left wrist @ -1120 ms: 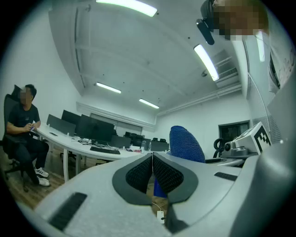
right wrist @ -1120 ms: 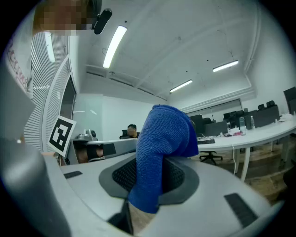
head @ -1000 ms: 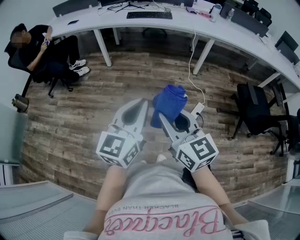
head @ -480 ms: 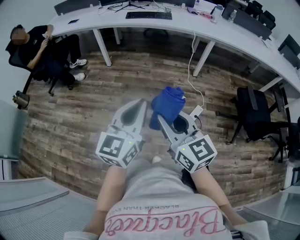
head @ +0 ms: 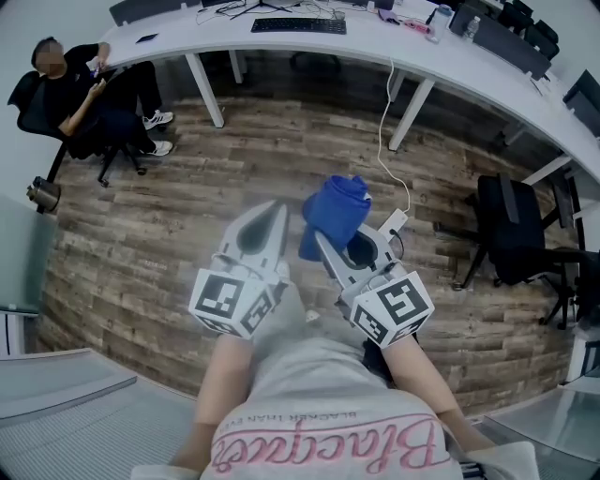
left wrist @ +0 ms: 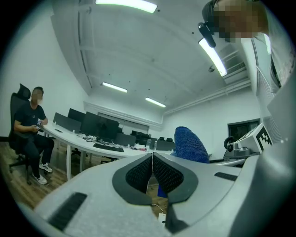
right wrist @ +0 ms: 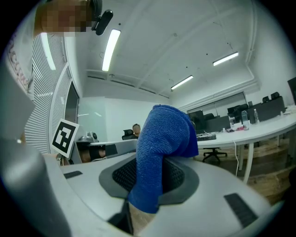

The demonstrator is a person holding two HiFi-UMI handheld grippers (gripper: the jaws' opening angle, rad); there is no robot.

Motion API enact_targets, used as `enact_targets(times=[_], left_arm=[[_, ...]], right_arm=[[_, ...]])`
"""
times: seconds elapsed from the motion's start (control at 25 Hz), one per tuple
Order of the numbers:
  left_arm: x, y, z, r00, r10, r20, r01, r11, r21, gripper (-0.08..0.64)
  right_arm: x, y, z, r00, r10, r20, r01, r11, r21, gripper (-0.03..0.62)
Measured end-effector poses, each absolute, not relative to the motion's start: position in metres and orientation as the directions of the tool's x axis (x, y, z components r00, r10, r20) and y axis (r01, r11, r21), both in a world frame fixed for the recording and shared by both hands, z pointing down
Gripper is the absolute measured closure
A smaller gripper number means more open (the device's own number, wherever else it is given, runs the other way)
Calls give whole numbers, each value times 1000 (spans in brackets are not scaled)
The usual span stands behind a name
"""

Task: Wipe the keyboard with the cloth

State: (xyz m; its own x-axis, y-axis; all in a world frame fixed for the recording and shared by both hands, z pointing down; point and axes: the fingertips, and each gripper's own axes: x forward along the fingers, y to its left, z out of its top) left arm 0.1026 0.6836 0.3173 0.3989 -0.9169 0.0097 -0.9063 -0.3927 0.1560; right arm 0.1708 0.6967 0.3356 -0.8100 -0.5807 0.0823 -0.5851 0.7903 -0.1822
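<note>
The black keyboard [head: 298,26] lies far off on the long white desk [head: 450,66] at the top of the head view, and shows small in the left gripper view [left wrist: 108,147]. My right gripper [head: 323,236] is shut on a folded blue cloth [head: 336,214], which drapes over its jaws [right wrist: 162,143] in the right gripper view. My left gripper [head: 265,220] is held beside it, a little to the left, jaws shut with nothing between them [left wrist: 151,156]. Both are held at waist height over the wooden floor, well away from the desk.
A person sits on a chair [head: 80,89] at the far left by the desk end. A white cable with a power strip [head: 394,220] hangs from the desk to the floor. Black office chairs [head: 511,230] stand at the right. Monitors [left wrist: 88,127] line the desk.
Both grippers keep their place and the cloth stays held. The head view has shifted slightly, and the seated person has moved a little.
</note>
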Motion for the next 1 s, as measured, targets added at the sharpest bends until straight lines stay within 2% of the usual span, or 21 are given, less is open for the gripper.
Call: enact_targets(times=[0.48, 1.0], left_arm=[[92, 626, 322, 402, -916, 9, -902, -394, 174, 554], [42, 503, 319, 414, -910, -5, -892, -407, 199, 554]], right_arm=[[166, 639, 338, -807, -586, 80, -589, 784, -196, 488], [113, 519, 335, -799, -594, 91, -600, 778, -189, 488]])
